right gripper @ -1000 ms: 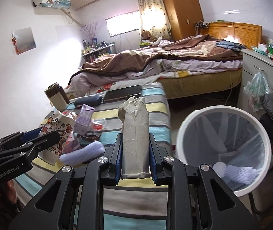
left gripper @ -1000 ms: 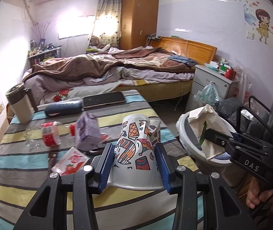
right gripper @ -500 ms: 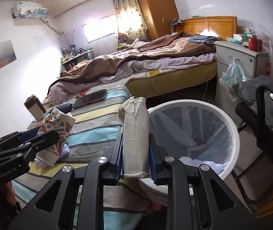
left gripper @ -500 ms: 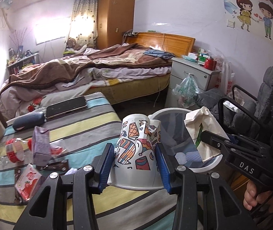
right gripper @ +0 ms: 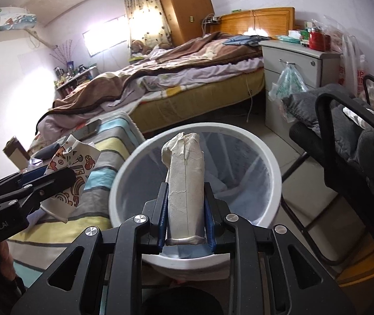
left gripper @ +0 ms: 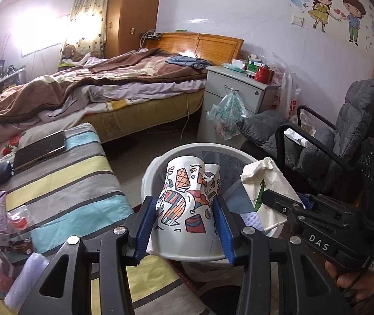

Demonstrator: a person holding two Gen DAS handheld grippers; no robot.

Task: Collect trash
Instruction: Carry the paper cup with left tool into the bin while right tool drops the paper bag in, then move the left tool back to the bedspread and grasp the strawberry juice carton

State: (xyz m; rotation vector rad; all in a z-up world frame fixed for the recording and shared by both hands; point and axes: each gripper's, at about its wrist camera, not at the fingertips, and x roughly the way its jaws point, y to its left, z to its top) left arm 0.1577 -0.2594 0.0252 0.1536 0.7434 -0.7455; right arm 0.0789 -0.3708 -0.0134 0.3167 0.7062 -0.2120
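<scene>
Both jaws clamped — paper cup point(left gripper: 187, 204), carton point(right gripper: 185, 199)

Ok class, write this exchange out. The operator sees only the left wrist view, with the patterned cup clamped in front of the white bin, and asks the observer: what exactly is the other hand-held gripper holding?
Observer: In the right wrist view, the right hand-held gripper is shut on a pale carton, which is upright with a crumpled top.
Operator: Is it over the bin?
Observer: It appears so. It sits in front of the open mouth, inside the bin rim.
Operator: And my cup?
Observer: From that side, the patterned cup in the left hand-held gripper looks left of the rim, over the striped cloth.
</scene>
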